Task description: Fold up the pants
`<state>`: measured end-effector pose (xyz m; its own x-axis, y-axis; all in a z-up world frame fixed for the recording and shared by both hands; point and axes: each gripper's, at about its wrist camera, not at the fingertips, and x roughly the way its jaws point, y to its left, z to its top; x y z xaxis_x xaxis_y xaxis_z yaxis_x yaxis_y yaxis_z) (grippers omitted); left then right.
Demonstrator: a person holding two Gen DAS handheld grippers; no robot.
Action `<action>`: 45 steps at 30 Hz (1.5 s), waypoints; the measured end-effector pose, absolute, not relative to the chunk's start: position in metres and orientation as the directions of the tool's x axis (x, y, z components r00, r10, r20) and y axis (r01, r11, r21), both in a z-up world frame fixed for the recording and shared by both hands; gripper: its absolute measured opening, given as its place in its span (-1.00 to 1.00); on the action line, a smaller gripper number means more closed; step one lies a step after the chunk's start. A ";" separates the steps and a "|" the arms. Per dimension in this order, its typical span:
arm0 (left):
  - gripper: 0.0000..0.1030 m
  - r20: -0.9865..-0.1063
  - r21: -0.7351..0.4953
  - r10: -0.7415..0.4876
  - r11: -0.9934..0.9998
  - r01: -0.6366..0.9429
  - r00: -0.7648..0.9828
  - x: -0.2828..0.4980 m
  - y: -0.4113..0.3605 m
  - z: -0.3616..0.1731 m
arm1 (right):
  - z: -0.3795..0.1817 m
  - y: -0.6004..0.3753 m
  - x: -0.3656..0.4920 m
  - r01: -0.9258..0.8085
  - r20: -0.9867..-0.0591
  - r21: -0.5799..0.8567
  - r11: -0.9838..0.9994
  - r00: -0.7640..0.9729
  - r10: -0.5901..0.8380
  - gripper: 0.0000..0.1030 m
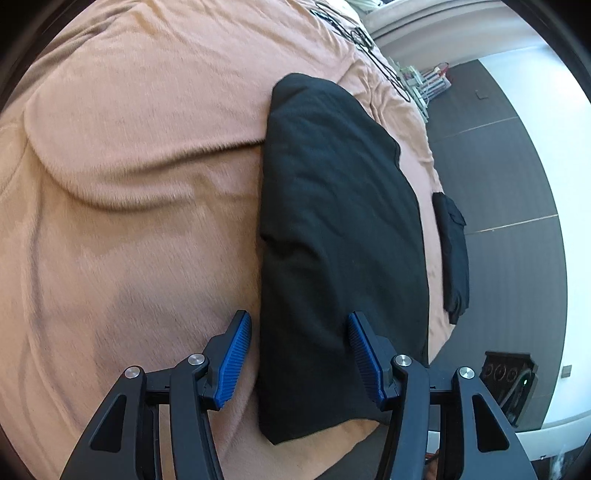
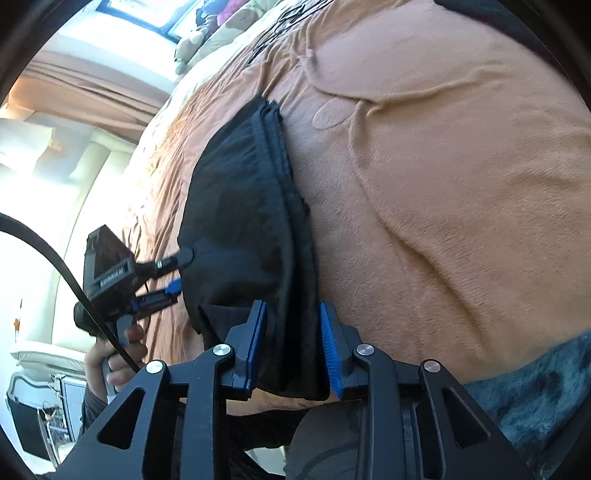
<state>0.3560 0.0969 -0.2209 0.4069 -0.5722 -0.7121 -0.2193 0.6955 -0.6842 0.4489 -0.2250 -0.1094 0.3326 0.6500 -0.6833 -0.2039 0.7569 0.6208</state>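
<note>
The black pants (image 1: 332, 229) lie folded into a long thick bundle on a peach blanket (image 1: 129, 166). My left gripper (image 1: 298, 317) is open and straddles the bundle's left edge near its close end, with one finger over the blanket and the other over the cloth. In the right wrist view the pants (image 2: 240, 206) show their stacked hems along the right side. My right gripper (image 2: 292, 306) stands slightly open with that stacked edge between its fingers, and the pads do not clearly press on it. The left gripper (image 2: 181, 271), held by a hand (image 2: 110, 362), reaches the pants' left side.
A second black garment (image 1: 452, 254) hangs over the bed's right edge above dark flooring (image 1: 498, 166). Black cables (image 1: 354, 33) lie at the far end of the bed. A grey-blue furry fabric (image 2: 535, 387) is at the near right, and stuffed toys (image 2: 192, 40) sit far back.
</note>
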 end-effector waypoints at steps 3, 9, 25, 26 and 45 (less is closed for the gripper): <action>0.10 -0.686 -0.712 -0.601 0.672 -0.206 0.411 0.346 0.094 -0.222 | -0.101 -0.226 0.454 -0.226 -0.675 0.611 0.759 0.352 0.648 -0.48; 0.00 -0.673 -0.723 -0.612 0.664 -0.191 0.416 0.334 0.093 -0.225 | -0.099 -0.211 0.479 -0.277 -0.680 0.580 0.766 0.353 0.643 -0.48; -0.07 -0.651 -0.737 -0.571 0.635 -0.234 0.500 0.339 0.105 -0.227 | -0.117 -0.163 0.539 -0.347 -0.716 0.539 0.768 0.292 0.634 -0.12; -0.12 -0.649 -0.739 -0.571 0.630 -0.238 0.502 0.338 0.105 -0.229 | -0.118 -0.160 0.542 -0.353 -0.719 0.538 0.765 0.282 0.636 -0.12; -0.67 -0.657 -0.740 -0.583 0.620 -0.262 0.477 0.291 0.134 -0.205 | -0.125 -0.114 0.532 -0.384 -0.732 0.568 0.728 0.168 0.660 -0.34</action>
<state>0.2910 0.1339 -0.2047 0.4773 -0.5831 -0.6574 -0.2619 0.6197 -0.7399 0.5322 -0.1145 -0.1255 0.1682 0.6598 -0.7324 -0.3838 0.7282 0.5678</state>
